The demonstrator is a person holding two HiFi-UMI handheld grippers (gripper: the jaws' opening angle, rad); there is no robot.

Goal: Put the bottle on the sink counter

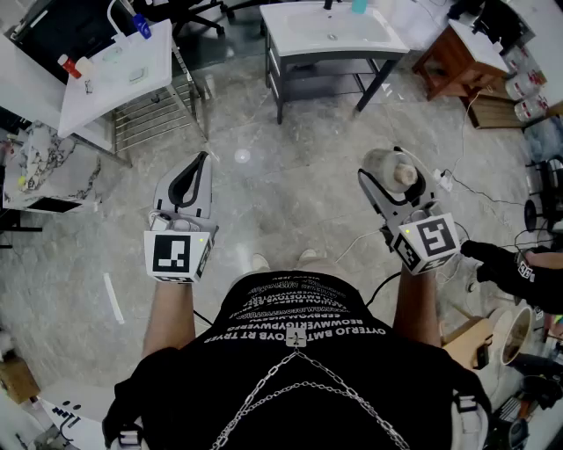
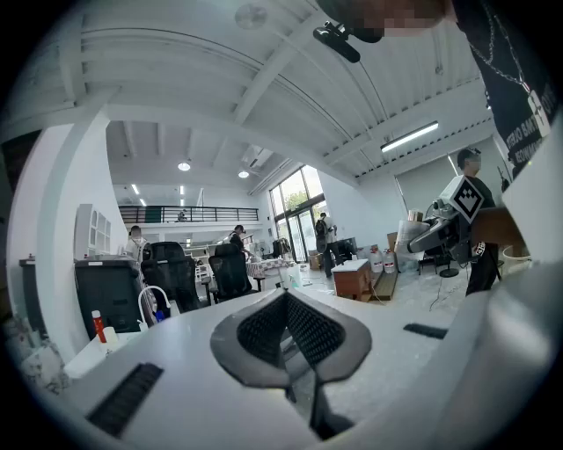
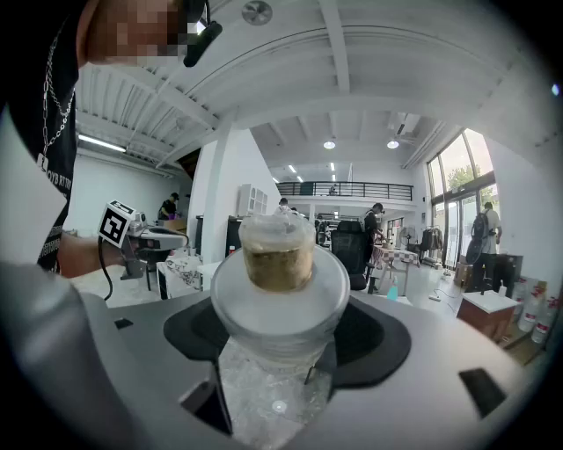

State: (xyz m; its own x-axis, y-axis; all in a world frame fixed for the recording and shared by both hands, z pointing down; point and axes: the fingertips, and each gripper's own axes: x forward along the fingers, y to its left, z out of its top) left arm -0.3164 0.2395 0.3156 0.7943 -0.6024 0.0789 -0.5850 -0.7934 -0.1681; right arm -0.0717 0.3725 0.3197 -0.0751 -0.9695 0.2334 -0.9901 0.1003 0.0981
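Note:
My right gripper (image 1: pixel 393 176) is shut on a clear bottle (image 1: pixel 389 169) with a tan cap (image 1: pixel 405 174); I hold it at waist height over the marble floor. In the right gripper view the bottle (image 3: pixel 275 303) fills the space between the jaws, cap end pointing away. My left gripper (image 1: pixel 199 162) hovers level with it to the left, its jaws shut with nothing between them (image 2: pixel 287 297). The white sink counter (image 1: pixel 299 26) on a dark frame stands far ahead, at the top of the head view.
A white table (image 1: pixel 110 75) with small bottles and a metal rack (image 1: pixel 157 119) stand at the upper left. A wooden cabinet (image 1: pixel 453 54) is at the upper right. A person's gloved hand (image 1: pixel 500 265) and cables (image 1: pixel 479 198) are close on my right.

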